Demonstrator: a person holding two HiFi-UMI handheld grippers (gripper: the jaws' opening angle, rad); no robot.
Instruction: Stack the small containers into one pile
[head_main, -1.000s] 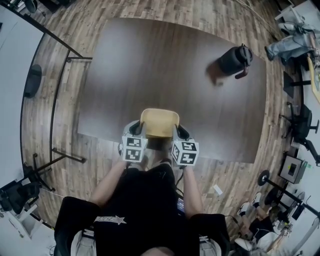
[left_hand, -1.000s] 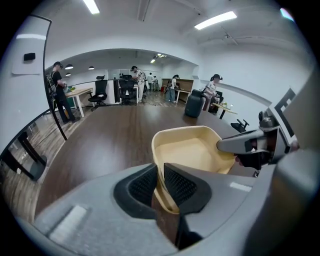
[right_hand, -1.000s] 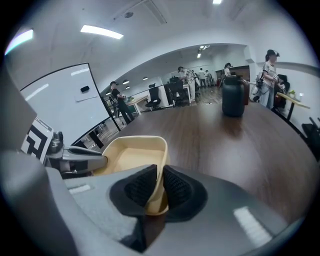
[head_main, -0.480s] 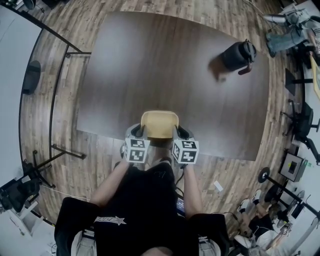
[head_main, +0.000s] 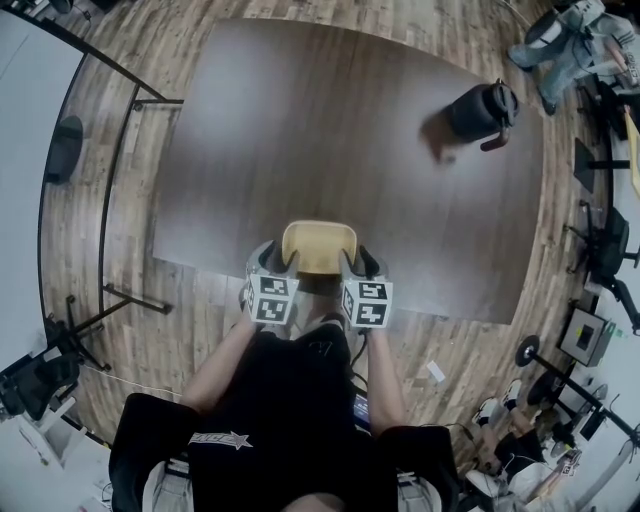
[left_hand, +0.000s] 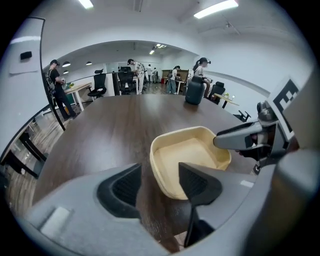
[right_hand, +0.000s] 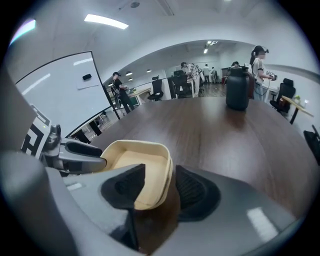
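Around your dark worktop (head_main: 330, 140)
A black jug (head_main: 478, 110) with a side handle stands upright on its far right part, well apart from you. Wood-plank floor (head_main: 130, 300) surrounds the worktop, a whiteboard (right_hand: 65, 95) stands to your left, and office chairs (head_main: 603, 250) and people (left_hand: 56, 90) are beyond.

The container (head_main: 319, 245) is pale beige and matt, like moulded pulp or dull plastic; which one cannot be told. The table (head_main: 330, 130) is dark wood-grain, smooth, with a soft sheen. The floor (head_main: 190, 320) is mid-brown planked wood. The left gripper (left_hand: 160, 182) and right gripper (right_hand: 157, 186), whose jaws have just been opening with a container wall between each pair, are matt grey plastic with black ribbed pads (left_hand: 127, 186). The jug (head_main: 480, 108) is black and faintly glossy. The shirt (head_main: 290, 400) is black cloth.
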